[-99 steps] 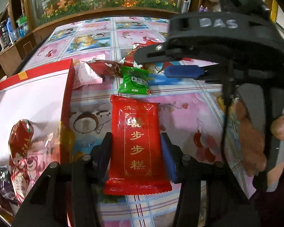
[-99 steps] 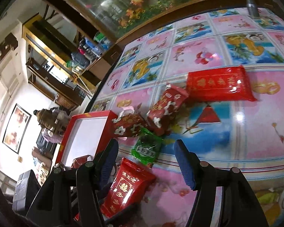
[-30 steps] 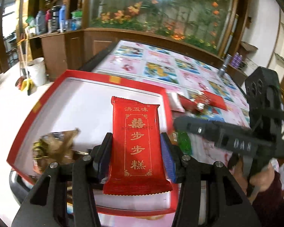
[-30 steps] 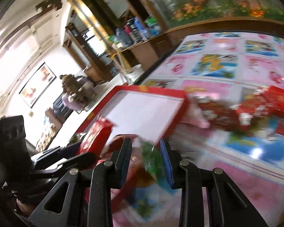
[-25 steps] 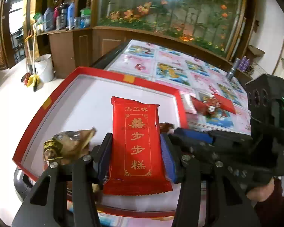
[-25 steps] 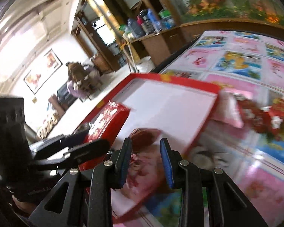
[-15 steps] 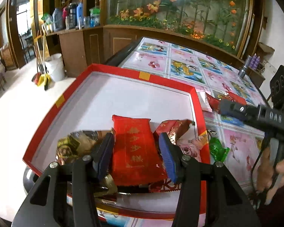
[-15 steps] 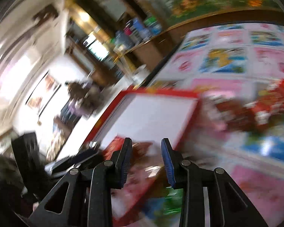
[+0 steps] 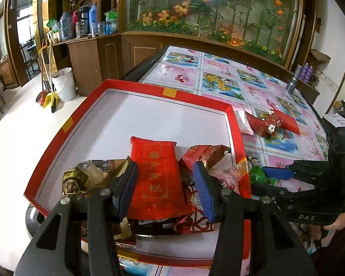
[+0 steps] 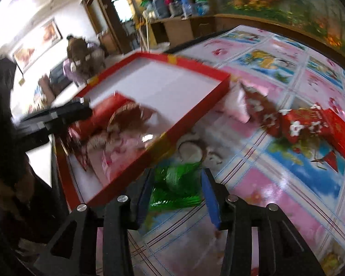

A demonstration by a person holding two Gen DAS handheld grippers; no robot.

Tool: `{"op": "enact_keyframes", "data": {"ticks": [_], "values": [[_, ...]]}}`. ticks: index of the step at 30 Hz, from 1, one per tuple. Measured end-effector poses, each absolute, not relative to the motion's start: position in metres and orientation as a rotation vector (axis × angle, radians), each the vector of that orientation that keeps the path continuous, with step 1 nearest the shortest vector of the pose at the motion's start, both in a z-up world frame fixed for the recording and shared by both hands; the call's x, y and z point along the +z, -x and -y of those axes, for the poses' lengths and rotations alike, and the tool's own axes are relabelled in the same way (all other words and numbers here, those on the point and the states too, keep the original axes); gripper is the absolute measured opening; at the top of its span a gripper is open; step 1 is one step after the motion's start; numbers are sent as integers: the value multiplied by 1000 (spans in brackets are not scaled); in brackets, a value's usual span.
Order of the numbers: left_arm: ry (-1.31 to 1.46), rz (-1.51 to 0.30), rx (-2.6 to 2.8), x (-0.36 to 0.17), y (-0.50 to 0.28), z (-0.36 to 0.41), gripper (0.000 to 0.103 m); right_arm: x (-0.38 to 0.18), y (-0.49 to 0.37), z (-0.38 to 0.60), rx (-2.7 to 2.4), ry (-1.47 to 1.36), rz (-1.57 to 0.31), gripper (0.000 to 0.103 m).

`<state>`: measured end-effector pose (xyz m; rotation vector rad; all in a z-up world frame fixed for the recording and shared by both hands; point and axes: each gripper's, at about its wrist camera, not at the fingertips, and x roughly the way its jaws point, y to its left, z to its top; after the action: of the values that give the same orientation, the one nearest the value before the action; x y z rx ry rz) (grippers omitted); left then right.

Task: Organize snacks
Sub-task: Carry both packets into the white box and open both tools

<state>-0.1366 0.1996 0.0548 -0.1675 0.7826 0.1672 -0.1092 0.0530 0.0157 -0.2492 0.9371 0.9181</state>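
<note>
Left gripper [image 9: 164, 187]: jaws apart above red packet [image 9: 157, 172], which lies loose on the box [image 9: 135, 87] pile.
Right gripper [image 10: 177, 197]: open around green candy [image 10: 174, 184] on the table, apparently lined up to grab.
Farther: red snacks [image 10: 306, 124] waiting.

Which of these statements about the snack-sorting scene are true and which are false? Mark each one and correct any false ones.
1. The long red packet lies inside the red box. True.
2. The left tool is clamped on the red packet. False: its jaws stand open, apart from the packet's sides.
3. The green packet lies on the table between the fingers of the right tool. True.
4. The green packet is already in the box. False: it lies outside, beside the box's wall.
5. Some red snacks are still on the tablecloth. True.
</note>
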Motion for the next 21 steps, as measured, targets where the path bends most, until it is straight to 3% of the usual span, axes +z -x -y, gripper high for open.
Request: {"op": "enact_keyframes", "data": {"ticks": [7,11,16,21], "values": [[182,-789,145,54,138,-199,48,14,115,-55,893,286,-892,35],[186,-776,136,58,141,-199,48,20,107,-50,885,249,-883,34],[185,-760,125,63,143,-200,48,40,79,-30,895,-3,-877,34],[206,-747,144,66,148,-211,48,51,72,-68,957,-31,-883,35]]}}
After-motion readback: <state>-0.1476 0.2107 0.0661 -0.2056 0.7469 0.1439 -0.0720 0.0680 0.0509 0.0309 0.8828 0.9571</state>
